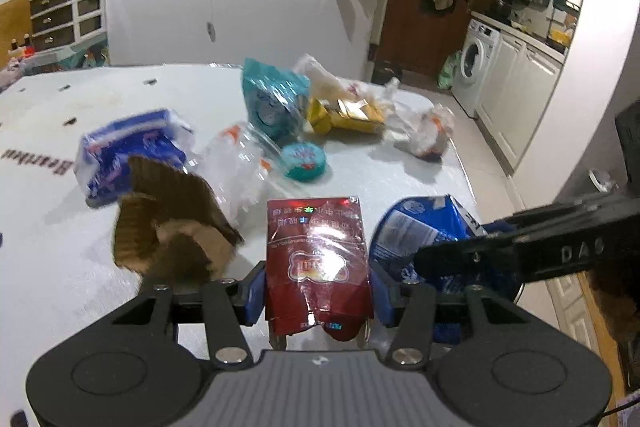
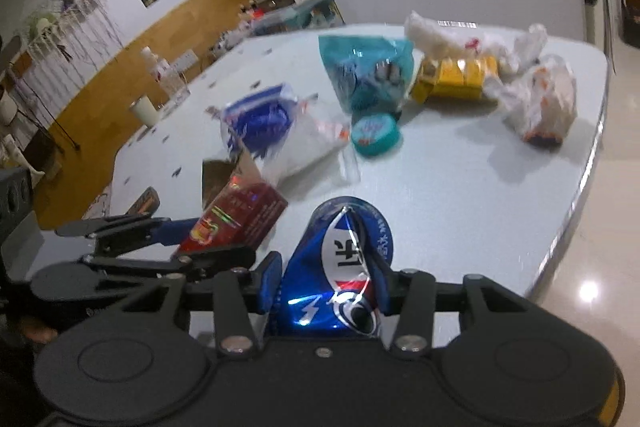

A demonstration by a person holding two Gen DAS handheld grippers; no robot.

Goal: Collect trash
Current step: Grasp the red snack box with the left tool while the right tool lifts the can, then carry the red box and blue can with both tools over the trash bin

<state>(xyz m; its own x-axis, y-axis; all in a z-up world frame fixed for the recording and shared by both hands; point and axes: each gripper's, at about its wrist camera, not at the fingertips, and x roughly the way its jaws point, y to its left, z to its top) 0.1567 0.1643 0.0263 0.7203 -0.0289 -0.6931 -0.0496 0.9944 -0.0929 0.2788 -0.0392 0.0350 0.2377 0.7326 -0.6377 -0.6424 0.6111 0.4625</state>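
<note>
The left tool (image 1: 318,293) is clamped on a red packet (image 1: 318,259), and the right tool (image 2: 326,285) is clamped on a crushed blue can (image 2: 340,267); both are held above the near part of the pale surface (image 2: 460,187), the can just right of the packet. Beyond the red packet lies a round teal lid (image 1: 305,161), with a teal bag (image 1: 272,99) standing behind the lid, a yellow box (image 1: 352,115) and white plastic bags (image 1: 428,129) to the lid's right, and a clear plastic wrapper (image 1: 236,167), a blue-and-white pack (image 1: 128,151) and torn brown cardboard (image 1: 172,223) to its left.
</note>
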